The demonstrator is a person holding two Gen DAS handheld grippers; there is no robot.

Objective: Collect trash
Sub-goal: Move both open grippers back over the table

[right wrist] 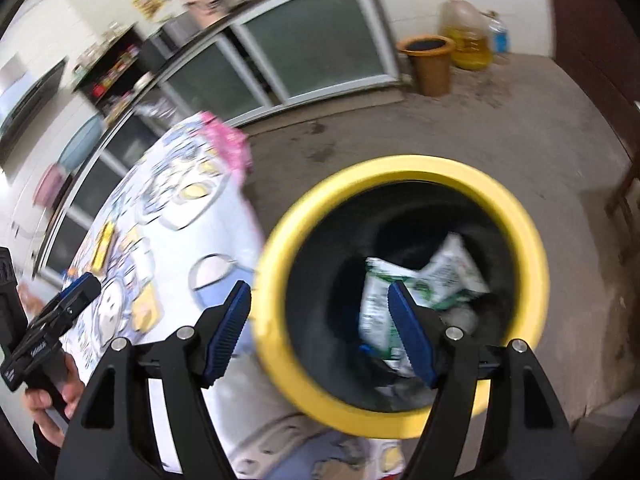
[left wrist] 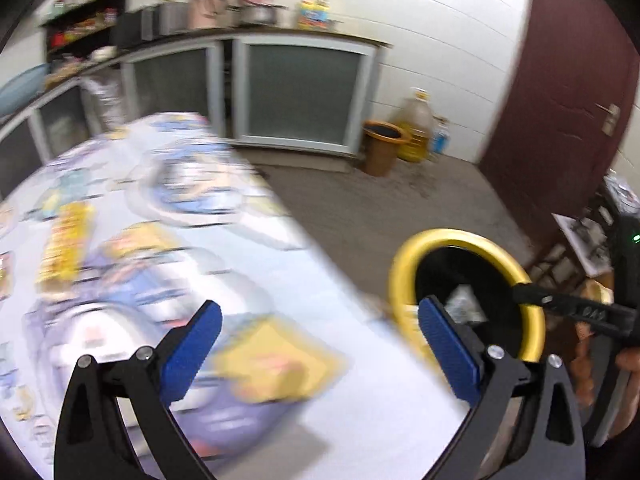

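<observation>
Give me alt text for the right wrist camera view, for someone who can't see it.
The open, empty right gripper hangs over a yellow-rimmed black bin holding green-and-white wrappers. Left of the bin is a table with a cartoon-print cloth, where the left gripper shows at the edge. Behind are kitchen cabinets and an orange bucket.

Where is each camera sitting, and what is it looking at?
Left wrist: sits on the left gripper, looking down over its open blue-padded fingers at the cartoon-printed tablecloth; the right gripper and a hand show at the right edge.
Right wrist: sits on the right gripper, open and empty, looking down into the yellow-rimmed black trash bin holding white-and-green wrappers; the left gripper and a hand show at left.
Both share the bin, tablecloth, grey cabinets and orange bucket.
</observation>
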